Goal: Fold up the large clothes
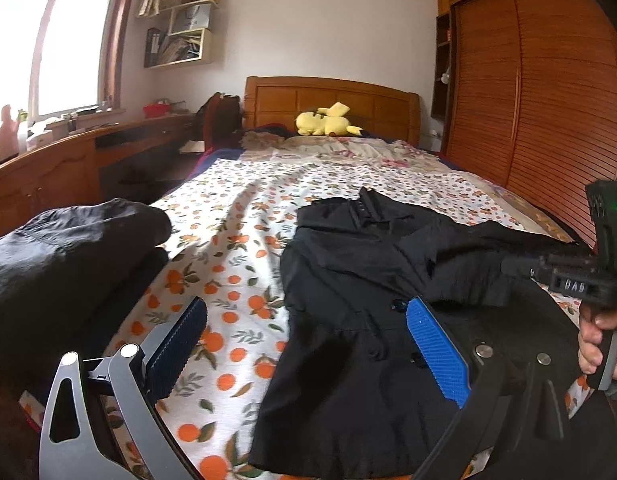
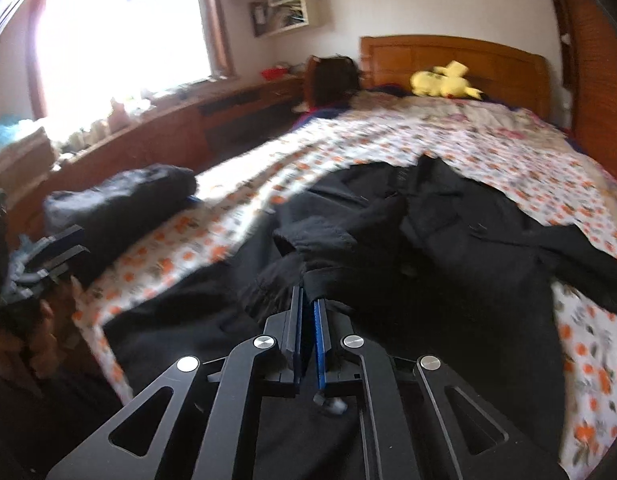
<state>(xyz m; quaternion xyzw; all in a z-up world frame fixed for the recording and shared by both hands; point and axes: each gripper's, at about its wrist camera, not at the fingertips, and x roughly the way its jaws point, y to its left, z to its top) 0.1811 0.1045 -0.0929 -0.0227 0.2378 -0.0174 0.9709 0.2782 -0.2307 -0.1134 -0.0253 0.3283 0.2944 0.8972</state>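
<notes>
Two grippers are working a black coat lying on the bed: right gripper is pinching a limp sleeve; left gripper is hovering, spread wide. Heavy, floppy cloth; hems are offering grip.

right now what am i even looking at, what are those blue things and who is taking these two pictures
No robot here: a person holds a hand-held two-finger gripper in each hand, each with a camera looking along its fingers. The blue things are the finger pads. One picture is from the left gripper, open and holding nothing. The other is from the right gripper, shut on a sleeve of the black coat spread on the orange-print bedsheet. A dark bundle of clothing lies to the left, a yellow plush toy by the headboard.
</notes>
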